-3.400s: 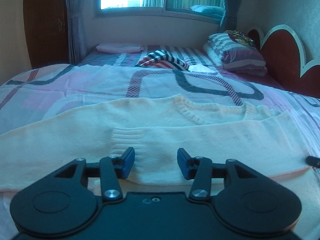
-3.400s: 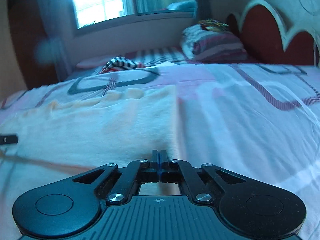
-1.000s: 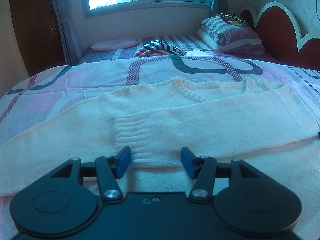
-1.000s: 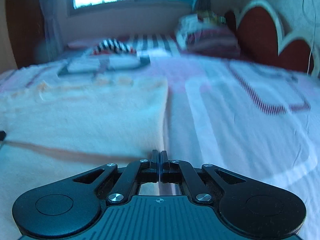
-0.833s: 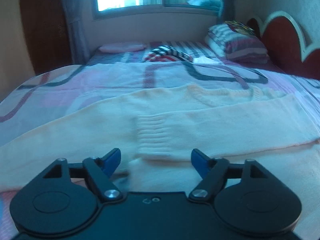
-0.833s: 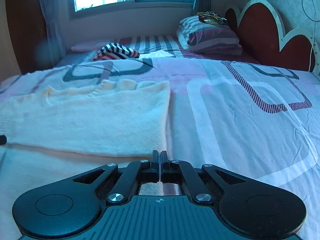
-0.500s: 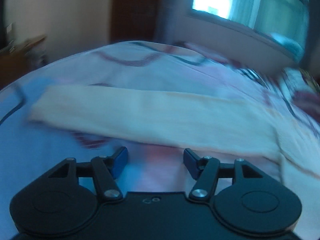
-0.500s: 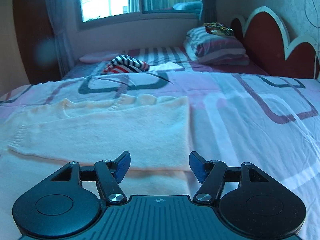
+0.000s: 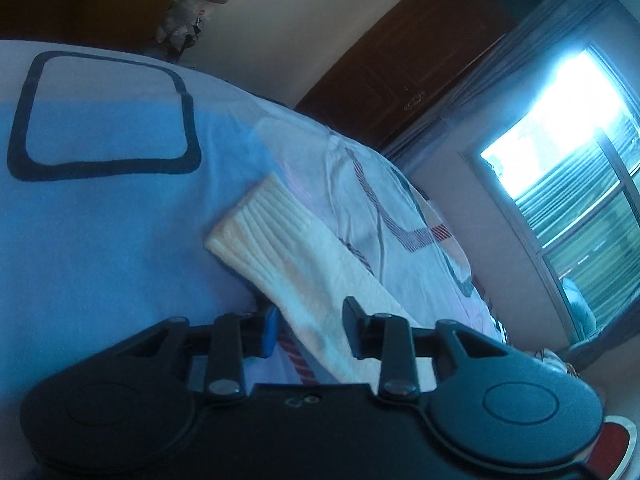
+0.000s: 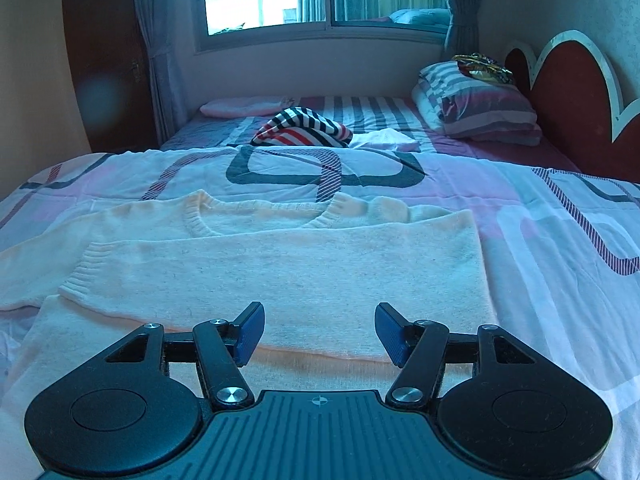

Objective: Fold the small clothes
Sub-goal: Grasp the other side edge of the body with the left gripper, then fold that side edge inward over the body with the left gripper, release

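The left gripper [image 9: 308,330] is closing around the cream sweater's [image 10: 280,264] sleeve [image 9: 296,256] at the frame's bottom middle; its body hides the sleeve's near end; the right gripper [image 10: 318,334] stands wide, closing slightly, holding nothing.

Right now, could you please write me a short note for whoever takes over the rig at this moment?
Left claw: jaws closing around the cream sweater's spread-out left sleeve, just behind its ribbed cuff; no firm pinch visible.
Right claw: open, closing slightly, holding nothing, hovering over the sweater's lower body.
The sweater lies flat on the patterned bedspread, neckline toward the window.
Done: one sleeve already lies folded across the chest.
Left: fold the other sleeve across, then fold the body up. A striped garment lies farther back on the bed.
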Demonstrator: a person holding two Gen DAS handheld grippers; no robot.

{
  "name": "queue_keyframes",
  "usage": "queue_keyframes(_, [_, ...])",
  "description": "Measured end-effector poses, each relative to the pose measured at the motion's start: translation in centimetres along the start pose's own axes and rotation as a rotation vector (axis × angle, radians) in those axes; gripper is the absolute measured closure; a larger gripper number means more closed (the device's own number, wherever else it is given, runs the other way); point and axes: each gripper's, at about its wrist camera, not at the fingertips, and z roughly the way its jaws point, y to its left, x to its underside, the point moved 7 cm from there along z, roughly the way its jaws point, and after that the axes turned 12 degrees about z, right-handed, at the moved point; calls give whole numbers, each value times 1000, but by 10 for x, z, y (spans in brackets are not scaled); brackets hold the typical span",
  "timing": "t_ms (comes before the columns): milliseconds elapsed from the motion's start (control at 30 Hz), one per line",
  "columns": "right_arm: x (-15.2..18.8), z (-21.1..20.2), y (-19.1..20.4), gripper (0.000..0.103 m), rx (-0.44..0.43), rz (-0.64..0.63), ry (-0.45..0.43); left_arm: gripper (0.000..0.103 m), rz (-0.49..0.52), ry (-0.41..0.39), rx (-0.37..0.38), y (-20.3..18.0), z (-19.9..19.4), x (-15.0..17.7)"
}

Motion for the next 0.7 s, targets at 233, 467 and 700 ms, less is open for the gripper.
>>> queue_keyframes(233, [-3,5,-14,41,44,3,11,101,73,10,-38,9,23,-23])
queue_keyframes(467, [-4,2,-28,41,45,42,-1,101,151,-15,1,-24,16,-26])
queue_keyframes(700, [-11,-13,-43,41,46,82,-46,101,372,24,140,-133,25,3])
